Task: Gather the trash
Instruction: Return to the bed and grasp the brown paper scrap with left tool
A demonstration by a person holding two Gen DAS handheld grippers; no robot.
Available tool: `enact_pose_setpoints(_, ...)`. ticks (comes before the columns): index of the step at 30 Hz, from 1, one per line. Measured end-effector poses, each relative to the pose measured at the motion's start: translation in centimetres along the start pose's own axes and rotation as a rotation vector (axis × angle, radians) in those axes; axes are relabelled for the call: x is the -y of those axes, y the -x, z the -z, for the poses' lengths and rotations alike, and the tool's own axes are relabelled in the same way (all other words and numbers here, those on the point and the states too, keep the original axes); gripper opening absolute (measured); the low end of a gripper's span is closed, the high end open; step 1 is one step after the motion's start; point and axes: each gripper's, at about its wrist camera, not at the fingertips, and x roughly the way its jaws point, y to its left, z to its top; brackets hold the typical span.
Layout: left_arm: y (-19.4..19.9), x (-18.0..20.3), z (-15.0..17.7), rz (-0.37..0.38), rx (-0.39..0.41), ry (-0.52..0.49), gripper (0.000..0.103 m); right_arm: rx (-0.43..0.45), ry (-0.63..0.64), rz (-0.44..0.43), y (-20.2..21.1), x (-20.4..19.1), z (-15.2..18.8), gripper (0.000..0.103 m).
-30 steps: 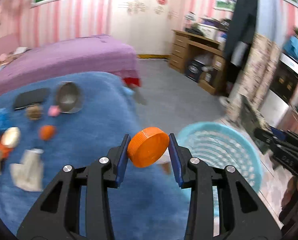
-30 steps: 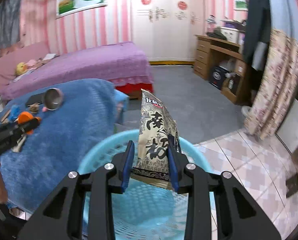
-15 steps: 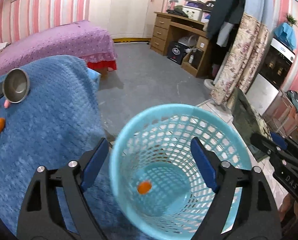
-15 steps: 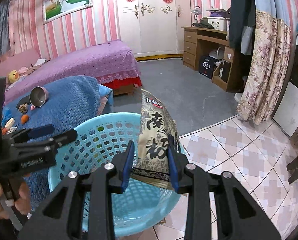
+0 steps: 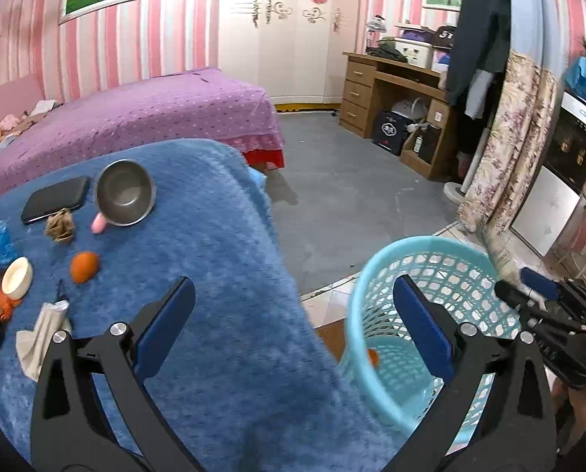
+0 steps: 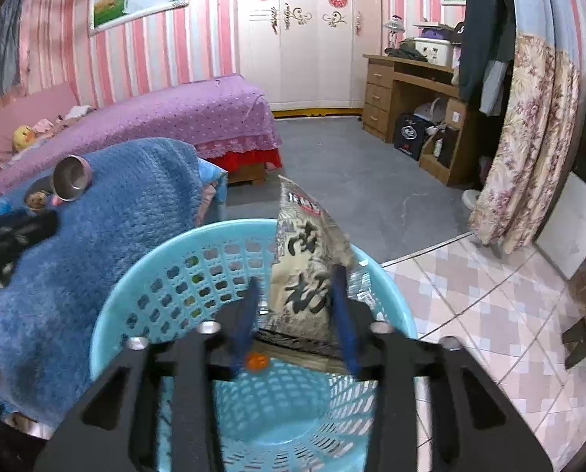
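1. The snack bag stands upright between the right gripper's blue pads, its long axis running up and away from the camera, top edge tipped slightly left — it hangs directly over the mouth of the turquoise basket.
2. The right gripper's jaws are parted a little wider than half a second ago; whether the pads still press the bag I cannot tell.
3. The left gripper is spread wide and holds nothing. The orange cap lies at the bottom of the basket, also seen in the right view as a small orange disc.
4. The left gripper has swung off the basket — it now faces the blue blanket, with the basket to its right.
5. On the blanket lie a steel bowl, a black phone, a crumpled brown wad, a pink piece, an orange ball, a white lid and a crumpled tissue.
6. Behind it stands a purple bed against pink striped walls, with a wooden desk beyond grey carpet, a floral curtain, and tiled floor under the basket.
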Motion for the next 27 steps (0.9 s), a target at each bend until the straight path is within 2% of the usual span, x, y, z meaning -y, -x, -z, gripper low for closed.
enact_pose_setpoints(1,0.1,-0.5,0.0,-0.006,0.000,0.004,0.097,0.006,-0.002,0.027,0.0,-0.1,0.1,0.080)
enact_pose_setpoints(4,0.9,-2.2,0.1,-0.034,0.003,0.007,0.097,-0.015,-0.019,0.063,-0.3,0.1,0.5,0.081)
enact_pose_setpoints(6,1.3,-2.8,0.2,-0.046,0.009,0.004,0.097,-0.014,-0.026,0.082,0.0,0.1,0.6,0.086)
enact_pose_setpoints(7,1.7,-3.3,0.2,-0.052,0.013,0.002,0.097,-0.008,-0.030,0.088,0.3,-0.1,0.5,0.094)
enact_pose_setpoints(13,4.3,-6.4,0.4,-0.077,0.022,0.014,0.097,0.054,-0.052,0.101,2.4,-2.6,-0.9,0.099)
enact_pose_setpoints(18,6.8,-10.2,0.6,-0.137,0.030,0.020,0.097,0.090,-0.036,0.031,3.7,-6.7,-2.2,0.099)
enact_pose_setpoints(27,9.8,-20.1,1.4,-0.274,0.007,0.064,0.097,0.134,0.024,-0.118,5.2,-17.5,-4.4,0.099)
